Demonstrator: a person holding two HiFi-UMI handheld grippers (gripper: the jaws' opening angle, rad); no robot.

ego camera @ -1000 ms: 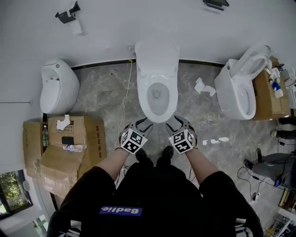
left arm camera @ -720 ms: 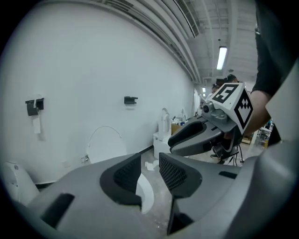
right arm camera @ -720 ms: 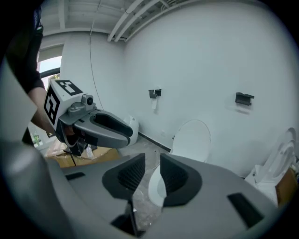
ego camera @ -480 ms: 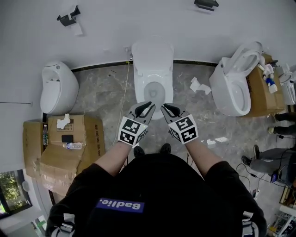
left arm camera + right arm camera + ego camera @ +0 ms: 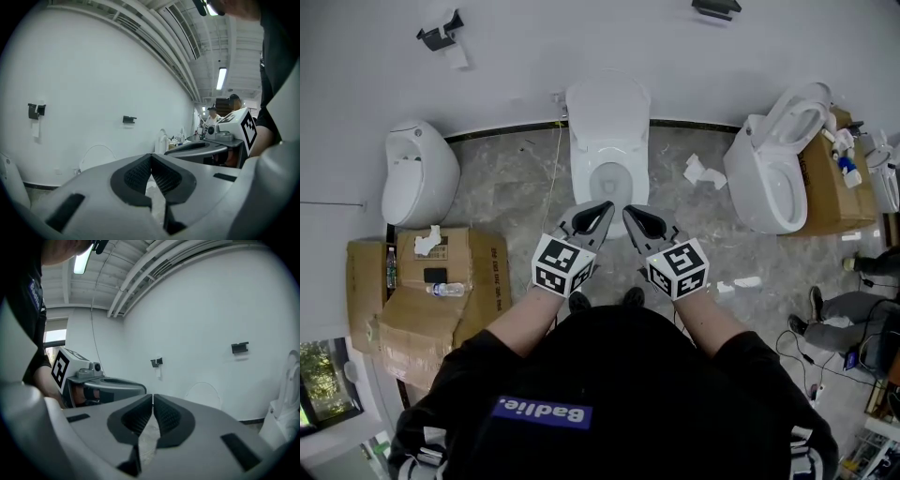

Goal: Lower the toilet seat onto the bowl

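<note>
A white toilet stands against the wall straight ahead, its seat and lid (image 5: 608, 112) raised upright above the open bowl (image 5: 610, 184). My left gripper (image 5: 603, 207) hovers over the bowl's front rim, shut with nothing between its fingers. My right gripper (image 5: 630, 213) hangs beside it, also shut and empty. In the left gripper view the left gripper (image 5: 151, 157) points at the raised seat (image 5: 97, 157) farther off. The right gripper (image 5: 153, 397) in its own view faces the same seat (image 5: 202, 391) by the wall.
A second toilet (image 5: 772, 178) with a raised seat stands at the right beside a cardboard box (image 5: 836, 192). At the left are a white urinal-like fixture (image 5: 416, 174) and cardboard boxes (image 5: 412, 309). Paper scraps (image 5: 705, 173) lie on the floor. A person (image 5: 853, 323) sits at the right.
Both grippers have risen from near my feet to over the bowl's front rim. Their jaws went from open to shut. The view shifted slightly.
</note>
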